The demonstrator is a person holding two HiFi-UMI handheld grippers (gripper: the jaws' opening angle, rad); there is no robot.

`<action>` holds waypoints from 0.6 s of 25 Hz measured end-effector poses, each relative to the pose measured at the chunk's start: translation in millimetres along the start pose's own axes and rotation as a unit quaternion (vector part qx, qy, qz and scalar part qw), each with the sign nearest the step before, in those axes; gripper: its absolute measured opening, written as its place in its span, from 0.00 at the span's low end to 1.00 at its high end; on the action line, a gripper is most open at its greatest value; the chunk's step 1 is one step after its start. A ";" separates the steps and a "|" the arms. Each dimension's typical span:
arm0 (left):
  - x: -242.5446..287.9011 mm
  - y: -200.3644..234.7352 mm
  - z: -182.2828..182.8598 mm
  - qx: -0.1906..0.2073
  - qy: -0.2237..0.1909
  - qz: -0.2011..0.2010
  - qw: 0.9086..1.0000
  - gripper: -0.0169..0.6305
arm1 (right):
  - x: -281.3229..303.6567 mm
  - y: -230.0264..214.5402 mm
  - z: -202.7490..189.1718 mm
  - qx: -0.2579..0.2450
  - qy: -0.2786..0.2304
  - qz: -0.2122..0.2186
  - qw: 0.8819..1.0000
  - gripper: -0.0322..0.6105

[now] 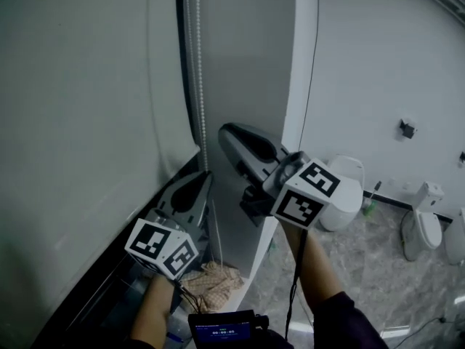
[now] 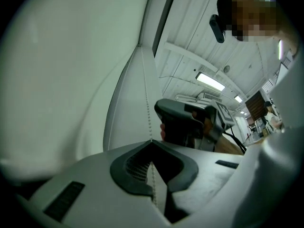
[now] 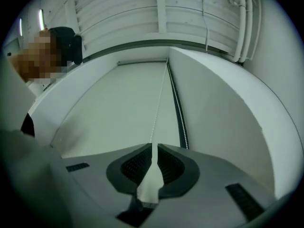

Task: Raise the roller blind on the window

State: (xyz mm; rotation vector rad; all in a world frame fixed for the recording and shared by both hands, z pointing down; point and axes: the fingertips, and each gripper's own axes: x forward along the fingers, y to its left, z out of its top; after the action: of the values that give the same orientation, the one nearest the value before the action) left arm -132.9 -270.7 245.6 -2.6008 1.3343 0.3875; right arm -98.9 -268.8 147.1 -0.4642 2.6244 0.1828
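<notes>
Clearly, the left gripper's (image 2: 152, 144) fingers were clamped together on the bead chain (image 2: 146, 94), which ran up from their tips and on down between the pads. The right gripper (image 3: 153, 146) sat higher, up and to the right of the left fingers, its own fingers drawn almost together with only a thin slit between them, the chain rising straight from their tips. Beyond both sets of fingers hung the roller blind (image 3: 114, 113), lowered past them.
</notes>
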 end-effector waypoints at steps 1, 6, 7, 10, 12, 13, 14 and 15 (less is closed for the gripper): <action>-2.1 -1.0 -7.0 -0.001 0.008 -0.003 1.000 0.05 | 4.1 -0.2 2.2 -0.005 0.009 0.002 1.000 0.08; -16.8 -3.2 -55.3 0.037 0.060 -0.014 0.997 0.05 | 20.8 12.1 -8.9 -0.057 0.101 0.034 0.993 0.24; -19.5 -2.6 -64.5 0.036 0.069 -0.015 0.997 0.05 | 23.6 13.3 -8.5 -0.074 0.117 0.030 0.990 0.24; -25.4 -3.9 -92.5 0.017 0.092 -0.024 0.995 0.05 | 30.6 8.7 -4.4 -0.085 0.141 0.008 0.986 0.24; -30.5 -7.2 -110.0 0.010 0.105 -0.028 0.994 0.05 | 33.6 1.3 -7.5 -0.079 0.156 -0.006 0.985 0.24; -33.3 -8.9 -117.0 0.009 0.110 -0.030 0.993 0.05 | 34.5 -1.9 -10.6 -0.075 0.164 -0.010 0.984 0.23; -35.8 -10.3 -123.0 0.010 0.114 -0.031 0.993 0.05 | 34.9 -4.2 -13.9 -0.072 0.171 -0.012 0.983 0.23; -37.8 -11.3 -128.1 0.011 0.118 -0.031 0.993 0.05 | 34.6 -5.1 -17.3 -0.071 0.179 -0.013 0.981 0.23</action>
State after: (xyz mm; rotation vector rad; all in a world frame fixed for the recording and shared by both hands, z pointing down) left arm -126.5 -272.0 379.5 -2.7296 1.3116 0.0567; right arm -133.2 -287.2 145.9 -0.6294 2.9671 0.3050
